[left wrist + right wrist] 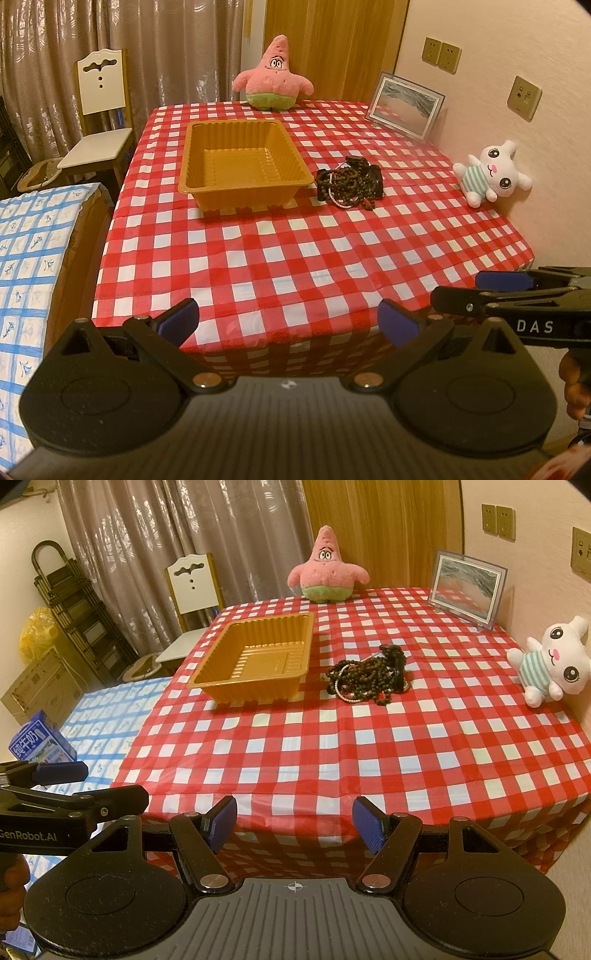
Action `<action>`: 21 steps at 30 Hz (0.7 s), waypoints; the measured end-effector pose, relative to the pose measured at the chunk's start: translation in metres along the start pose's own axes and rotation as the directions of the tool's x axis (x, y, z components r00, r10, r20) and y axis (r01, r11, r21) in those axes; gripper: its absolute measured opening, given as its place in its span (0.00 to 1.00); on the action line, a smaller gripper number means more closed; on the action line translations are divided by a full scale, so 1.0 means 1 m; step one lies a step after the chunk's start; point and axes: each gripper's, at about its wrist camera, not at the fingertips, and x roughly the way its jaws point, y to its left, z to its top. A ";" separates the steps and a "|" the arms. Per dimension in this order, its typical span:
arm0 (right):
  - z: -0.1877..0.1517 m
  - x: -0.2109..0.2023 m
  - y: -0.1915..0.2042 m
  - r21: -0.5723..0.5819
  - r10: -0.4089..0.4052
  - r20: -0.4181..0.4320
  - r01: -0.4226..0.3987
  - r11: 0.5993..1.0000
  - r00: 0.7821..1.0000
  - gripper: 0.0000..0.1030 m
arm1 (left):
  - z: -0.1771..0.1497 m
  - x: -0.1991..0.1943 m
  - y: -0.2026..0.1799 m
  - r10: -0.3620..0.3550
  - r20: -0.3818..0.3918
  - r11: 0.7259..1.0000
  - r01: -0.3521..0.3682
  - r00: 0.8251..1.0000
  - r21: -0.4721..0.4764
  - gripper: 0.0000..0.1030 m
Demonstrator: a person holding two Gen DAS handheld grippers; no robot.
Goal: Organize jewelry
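Jaws were held spread and empty on both the left gripper [289, 319] and right gripper [294, 824], short of the table [369, 746], presumably so the tangled beads [369, 677] beside the empty tray [255, 661] could be approached.

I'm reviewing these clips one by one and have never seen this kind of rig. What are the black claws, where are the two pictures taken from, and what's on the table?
No robot here: a person holds a two-finger gripper in each hand, each with a fisheye camera looking along its fingers. One picture is from the left gripper, the other from the right gripper; each also shows the other at its edge. Both stand open and hold nothing, just short of the table. On its checked cloth lie an empty tray and, beside it, a pile of bead jewelry. Further back: two plush toys and a picture frame.
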 end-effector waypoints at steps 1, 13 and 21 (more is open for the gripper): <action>0.000 0.000 0.000 0.000 0.000 0.000 0.000 1.000 1.000 0.67 | 0.000 0.000 0.000 0.000 0.000 1.000 0.000 1.000 0.000 1.00; 0.000 0.001 0.001 0.001 0.000 -0.002 0.000 1.000 1.000 0.67 | 0.004 0.002 -0.005 -0.003 -0.001 1.000 0.003 1.000 -0.002 1.00; 0.005 0.012 -0.005 0.012 0.004 -0.009 -0.004 1.000 1.000 0.67 | 0.004 0.003 -0.003 -0.003 -0.002 1.000 0.003 1.000 -0.004 1.00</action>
